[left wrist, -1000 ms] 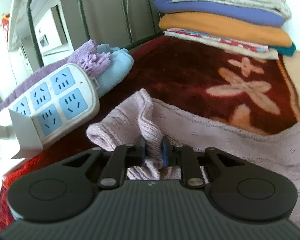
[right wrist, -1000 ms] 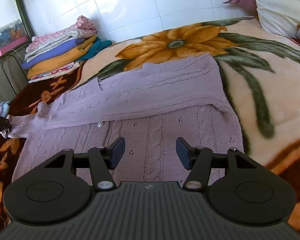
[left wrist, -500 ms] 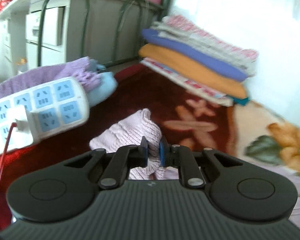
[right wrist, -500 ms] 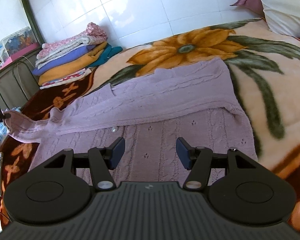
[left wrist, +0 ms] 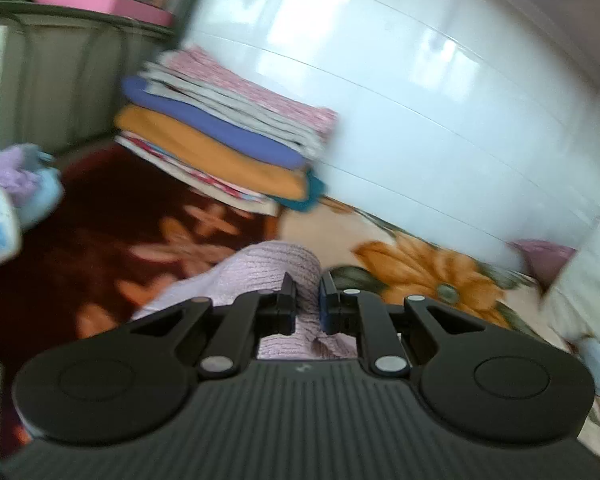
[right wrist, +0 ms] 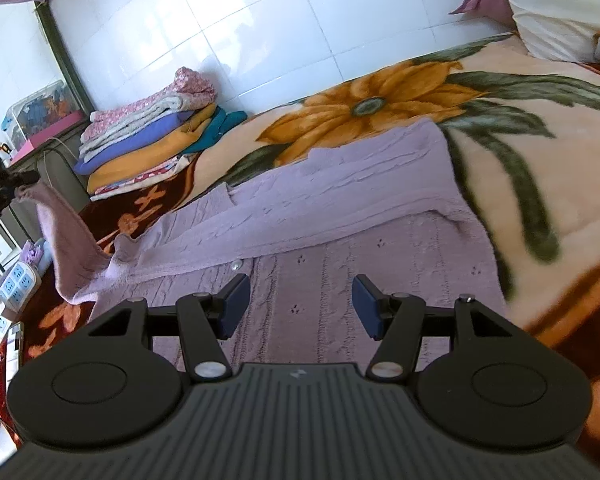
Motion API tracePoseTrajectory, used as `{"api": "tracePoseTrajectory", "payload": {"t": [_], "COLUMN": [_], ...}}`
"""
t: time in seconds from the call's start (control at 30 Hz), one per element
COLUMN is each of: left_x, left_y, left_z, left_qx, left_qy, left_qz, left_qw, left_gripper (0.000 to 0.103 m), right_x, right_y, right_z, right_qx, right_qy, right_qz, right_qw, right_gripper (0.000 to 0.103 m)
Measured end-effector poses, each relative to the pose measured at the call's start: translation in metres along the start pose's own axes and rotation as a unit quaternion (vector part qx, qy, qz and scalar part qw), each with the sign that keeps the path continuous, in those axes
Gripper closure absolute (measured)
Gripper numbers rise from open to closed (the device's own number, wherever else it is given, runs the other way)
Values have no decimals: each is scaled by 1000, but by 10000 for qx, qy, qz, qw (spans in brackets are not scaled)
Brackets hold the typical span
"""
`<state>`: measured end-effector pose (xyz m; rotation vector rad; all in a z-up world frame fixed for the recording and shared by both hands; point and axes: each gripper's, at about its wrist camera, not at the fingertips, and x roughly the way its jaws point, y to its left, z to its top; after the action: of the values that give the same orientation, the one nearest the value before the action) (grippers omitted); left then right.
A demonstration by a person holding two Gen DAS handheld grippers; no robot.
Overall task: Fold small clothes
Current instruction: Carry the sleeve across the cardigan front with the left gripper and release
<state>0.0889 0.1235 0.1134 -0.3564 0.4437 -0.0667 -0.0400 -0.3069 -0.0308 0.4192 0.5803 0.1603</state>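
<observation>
Lilac cable-knit sweater (right wrist: 340,216), sleeve (right wrist: 64,236) lifted

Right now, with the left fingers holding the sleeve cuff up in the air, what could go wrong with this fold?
1. The left gripper pinches only the cuff end of the sweater; the knit may slip out mid-swing.
2. The right gripper hangs open over the sweater body without pinning it, so pulling the sleeve could drag the laid-out garment askew.
3. The lifted sleeve hangs near the power strip and could brush against it.
</observation>
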Motion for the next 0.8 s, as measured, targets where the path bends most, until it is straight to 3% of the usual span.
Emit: {"api": "tracePoseTrajectory", "payload": {"t": [0.23,0.37,0.8], "left_x": [19,40,117], "left_y": [-71,-108,-145], "left_z": [-25,-49,-130], "left_qx": [204,449,881], "left_qy": [370,682,1945], "left_qz": [-757,-966,-1074], "left_qw": [9962,9920,9710], "left_gripper": [89,89,86], "right_x": [-7,-7,5], "right_y": [-12,-15,-13], "right_z": [6,7,9], "right_qx": [133,118,-116], "right_qy": [-120,-82,160], "right_qz": [-5,-18,-30], "right_qw": [9998,9999,9998], "right_gripper": [39,39,39]}}
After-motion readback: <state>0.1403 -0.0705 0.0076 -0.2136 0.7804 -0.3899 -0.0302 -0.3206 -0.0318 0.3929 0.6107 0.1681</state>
